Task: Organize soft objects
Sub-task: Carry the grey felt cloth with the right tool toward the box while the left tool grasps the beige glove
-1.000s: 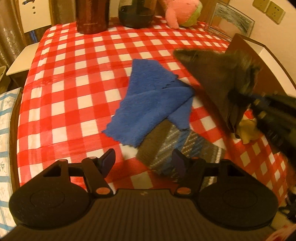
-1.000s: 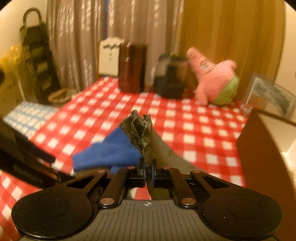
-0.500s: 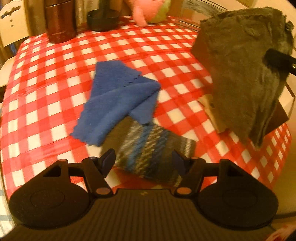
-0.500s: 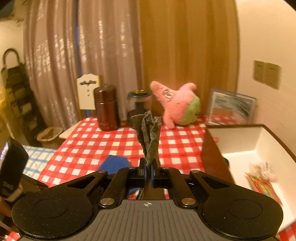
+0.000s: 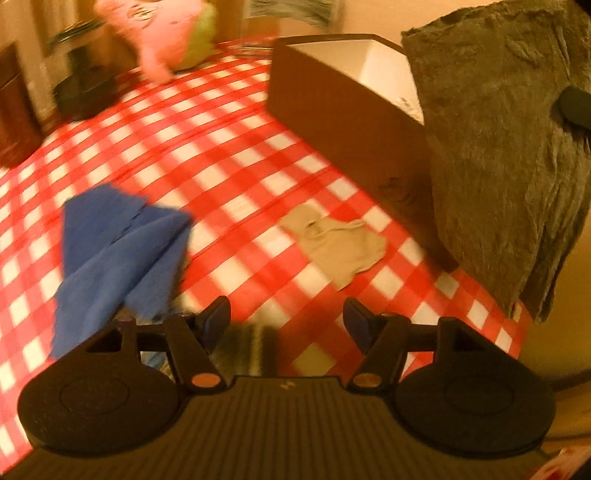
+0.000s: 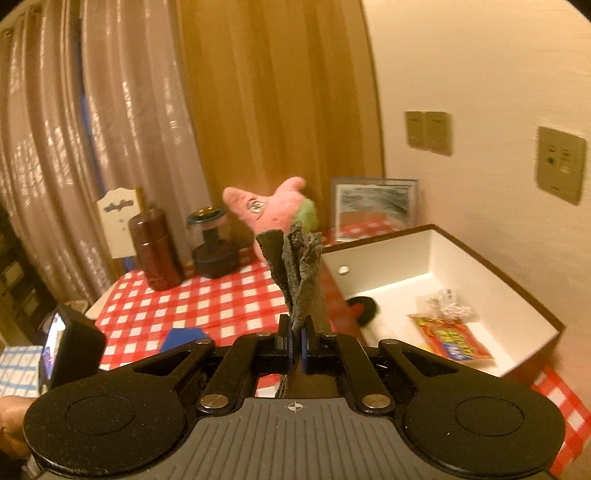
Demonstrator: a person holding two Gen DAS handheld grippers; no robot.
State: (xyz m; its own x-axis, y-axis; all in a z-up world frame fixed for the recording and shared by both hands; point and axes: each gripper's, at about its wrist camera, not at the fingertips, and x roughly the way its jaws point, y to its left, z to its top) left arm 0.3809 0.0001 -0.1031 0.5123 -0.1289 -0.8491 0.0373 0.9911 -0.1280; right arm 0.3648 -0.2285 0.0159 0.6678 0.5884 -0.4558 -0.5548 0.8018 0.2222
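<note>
Left wrist view — beige sock [image 5: 334,245] now uncovered; grey cloth [image 5: 498,147] lifted higher.

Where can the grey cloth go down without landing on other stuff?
Bare checks lie between the blue cloth and the beige sock, and behind them toward the pink plush. In the box, the near-left floor looks free; the snack packet crowds its right.

Left gripper [image 5: 286,319] agape — right gripper [image 6: 294,341] clamped
</note>
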